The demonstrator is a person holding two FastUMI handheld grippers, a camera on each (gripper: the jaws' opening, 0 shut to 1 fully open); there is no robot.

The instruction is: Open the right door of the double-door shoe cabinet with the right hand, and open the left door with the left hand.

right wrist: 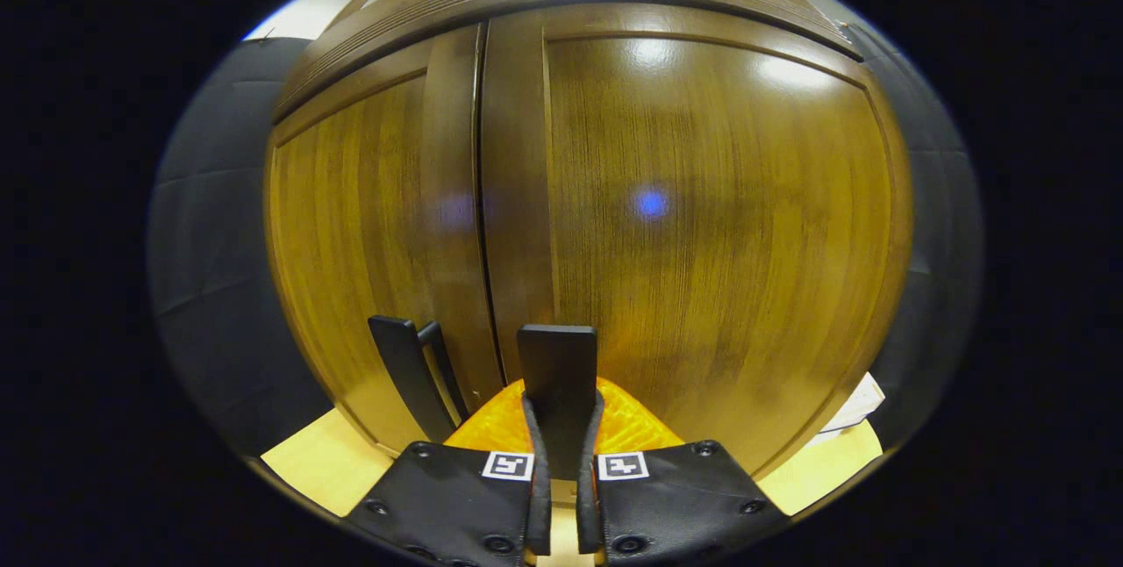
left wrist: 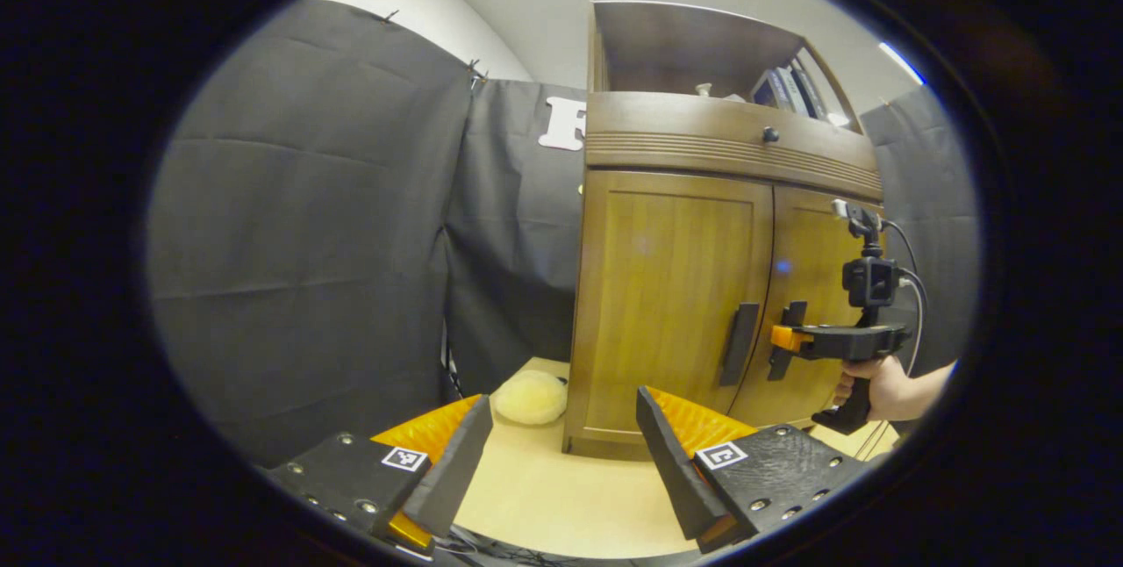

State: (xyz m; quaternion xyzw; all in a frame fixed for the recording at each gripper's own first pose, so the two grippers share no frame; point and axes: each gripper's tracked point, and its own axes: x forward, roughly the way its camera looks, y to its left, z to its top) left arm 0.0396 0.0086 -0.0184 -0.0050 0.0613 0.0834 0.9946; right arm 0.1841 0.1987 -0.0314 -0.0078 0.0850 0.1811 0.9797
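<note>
Two panelled doors of glossy, grained brown wood are seen on the shoe cabinet (left wrist: pixel 702 225), which stands at the far edge of a pale wooden table (left wrist: pixel 561 497). Both doors lie flush and closed, meeting at a narrow centre seam. One flat, dark, bar-shaped handle is fitted to each: the left door handle (left wrist: pixel 739 344) and the right door handle (right wrist: pixel 558 391), set just either side of the seam. Above the doors a ribbed moulding and a drawer front with one small round dark knob (left wrist: pixel 770 134) are noted, topped by an open shelf.

In the right gripper view, the right gripper (right wrist: pixel 560 453) is closed on the right door handle, both fingers pressed against its flat sides. In the left gripper view that gripper is seen held by a hand (left wrist: pixel 886 387), at the right door (left wrist: pixel 811 304).

The left gripper (left wrist: pixel 561 453) is held wide apart with nothing between its fingers, well short of the left door (left wrist: pixel 671 304).

One soft, fuzzy, cream-coloured round object (left wrist: pixel 529 398) rests on the table at the cabinet's left front corner.
</note>
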